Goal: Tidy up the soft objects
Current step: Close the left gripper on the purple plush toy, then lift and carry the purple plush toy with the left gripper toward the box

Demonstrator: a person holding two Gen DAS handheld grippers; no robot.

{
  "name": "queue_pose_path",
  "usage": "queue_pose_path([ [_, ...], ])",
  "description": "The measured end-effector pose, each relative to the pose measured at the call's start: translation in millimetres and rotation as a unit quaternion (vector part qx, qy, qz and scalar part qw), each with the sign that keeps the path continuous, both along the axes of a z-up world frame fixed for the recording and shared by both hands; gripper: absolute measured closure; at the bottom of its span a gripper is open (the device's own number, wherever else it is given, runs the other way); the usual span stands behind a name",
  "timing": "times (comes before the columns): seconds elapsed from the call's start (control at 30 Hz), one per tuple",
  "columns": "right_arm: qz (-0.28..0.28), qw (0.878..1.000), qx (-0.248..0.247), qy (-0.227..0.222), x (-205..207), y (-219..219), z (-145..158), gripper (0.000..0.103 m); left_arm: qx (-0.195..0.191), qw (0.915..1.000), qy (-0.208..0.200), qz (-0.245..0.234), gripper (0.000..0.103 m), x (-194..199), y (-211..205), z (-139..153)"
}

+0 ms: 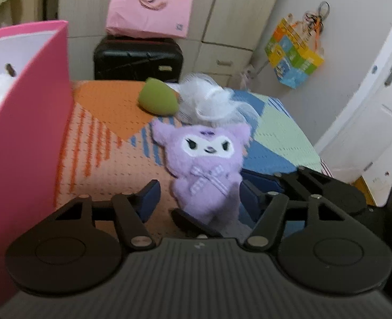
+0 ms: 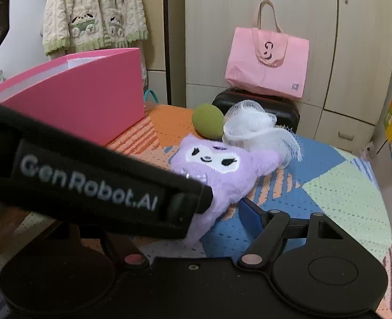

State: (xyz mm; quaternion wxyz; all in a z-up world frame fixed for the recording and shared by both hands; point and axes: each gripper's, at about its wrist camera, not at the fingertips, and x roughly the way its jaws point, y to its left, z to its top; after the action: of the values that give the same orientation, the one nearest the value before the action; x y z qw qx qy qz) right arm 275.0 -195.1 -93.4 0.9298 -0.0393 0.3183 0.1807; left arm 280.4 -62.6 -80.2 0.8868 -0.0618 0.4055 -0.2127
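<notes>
Left gripper (image 1: 198, 199) spread wide around lower body of purple plush (image 1: 209, 170), fingers apart from it. Right gripper (image 2: 222, 212) just right of plush (image 2: 217, 170); opening unclear, left finger hidden behind strap. Green sponge (image 1: 158, 98) and white mesh pouf (image 1: 214, 101) just behind plush. Pink box (image 1: 28, 133) left of plush.

The left gripper's black strap (image 2: 89, 183) hides the purple plush's (image 2: 222, 170) lower body and the right gripper's left side.
</notes>
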Motion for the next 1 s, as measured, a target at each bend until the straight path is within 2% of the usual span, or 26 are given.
queue_pose_path([
  [0.03,0.0,1.0,0.005,0.001,-0.1,-1.9,-0.5,0.026,-0.002,1.0,0.004,-0.002,0.039,1.0,-1.6,-1.9],
  [0.13,0.0,1.0,0.021,0.0,-1.5,-6.2,-0.5,0.043,-0.008,0.9999,0.007,0.002,0.039,4.1,-5.0,-5.8],
  [0.27,-0.005,1.0,0.027,-0.001,-1.3,-8.1,-2.1,0.046,-0.034,0.9992,0.013,0.017,0.039,4.6,-6.7,-11.8],
  [0.33,-0.01,0.999,0.042,0.001,0.0,-12.5,-1.7,0.048,-0.028,0.9994,0.003,0.019,0.04,0.8,-9.2,-12.2],
  [0.4,-0.019,0.998,0.057,0.003,1.4,-17.6,-1.4,0.055,-0.033,0.9993,0.003,0.017,0.045,-1.4,-8.6,-12.5],
  [0.43,-0.019,0.998,0.064,0.005,0.8,-19.5,-1.3,0.055,-0.04,0.9991,0.007,0.015,0.051,-2.6,-7.5,-12.1],
  [1.0,0.0,0.997,0.073,-0.016,-43.9,-13.0,8.0,0.056,-0.005,0.9999,-0.016,-0.001,0.052,-50.9,-1.6,7.9],
])
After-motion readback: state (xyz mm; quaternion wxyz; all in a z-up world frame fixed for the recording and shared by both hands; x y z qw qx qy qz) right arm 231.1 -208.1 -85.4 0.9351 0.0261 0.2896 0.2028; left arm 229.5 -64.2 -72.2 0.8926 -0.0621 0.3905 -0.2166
